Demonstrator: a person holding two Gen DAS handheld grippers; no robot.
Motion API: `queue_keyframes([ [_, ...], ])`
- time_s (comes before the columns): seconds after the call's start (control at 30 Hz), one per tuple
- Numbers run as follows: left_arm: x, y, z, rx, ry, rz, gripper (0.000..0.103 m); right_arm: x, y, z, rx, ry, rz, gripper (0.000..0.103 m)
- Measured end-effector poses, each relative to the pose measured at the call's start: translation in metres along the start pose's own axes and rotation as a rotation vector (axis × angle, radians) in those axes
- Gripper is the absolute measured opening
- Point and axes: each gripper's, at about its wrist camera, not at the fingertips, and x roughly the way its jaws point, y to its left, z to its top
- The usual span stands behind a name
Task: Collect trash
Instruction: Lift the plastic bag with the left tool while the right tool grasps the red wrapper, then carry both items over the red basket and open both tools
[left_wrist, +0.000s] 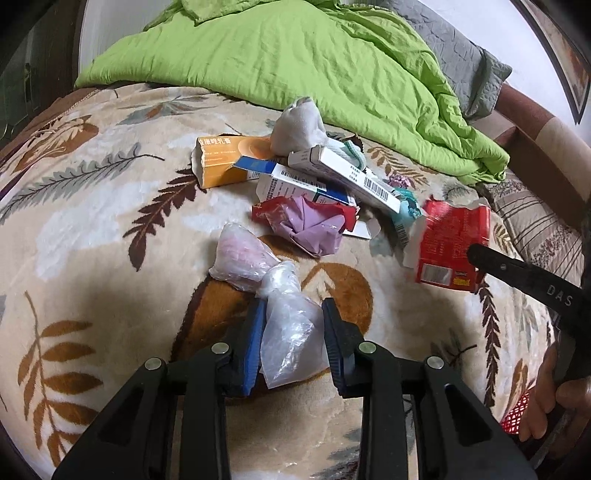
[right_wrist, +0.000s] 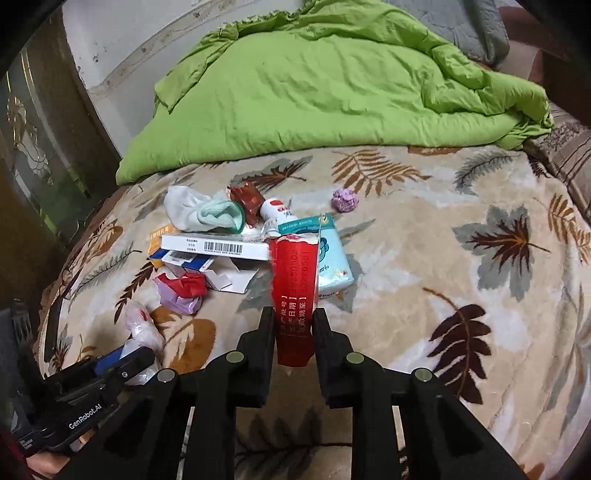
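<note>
A knotted clear plastic bag (left_wrist: 284, 314) is pinched between the nearly closed pads of the left gripper (left_wrist: 293, 314) over the leaf-patterned blanket (left_wrist: 92, 229). A torn red carton (right_wrist: 294, 291) is clamped in the right gripper (right_wrist: 294, 321), its far end masking part of the litter pile; the contents of both are hard to make out.

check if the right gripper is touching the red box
Touching: in the right wrist view the right gripper has both fingers pressed on the red box's sides.
</note>
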Motion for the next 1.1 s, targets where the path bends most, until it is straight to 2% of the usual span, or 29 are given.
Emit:
queue_keyframes([
  [0.17, -0.007, -0.001, -0.002, 0.002, -0.020, -0.021, 0.028, -0.036, 0.010, -0.008, -0.006, -0.093, 0.007, 0.021],
  [0.3, -0.014, -0.010, -0.006, 0.044, -0.057, -0.009, 0.028, -0.056, 0.016, -0.019, -0.003, -0.134, 0.017, 0.021],
  [0.43, -0.027, -0.023, -0.011, 0.127, -0.118, 0.022, 0.028, -0.066, 0.015, -0.030, 0.016, -0.140, 0.029, 0.021],
  [0.7, -0.047, -0.047, -0.018, 0.239, -0.185, 0.076, 0.028, -0.080, 0.007, -0.043, 0.060, -0.136, 0.051, 0.021],
  [1.1, -0.068, -0.077, -0.025, 0.317, -0.208, 0.038, 0.028, -0.112, -0.004, -0.061, 0.104, -0.143, 0.084, 0.021],
])
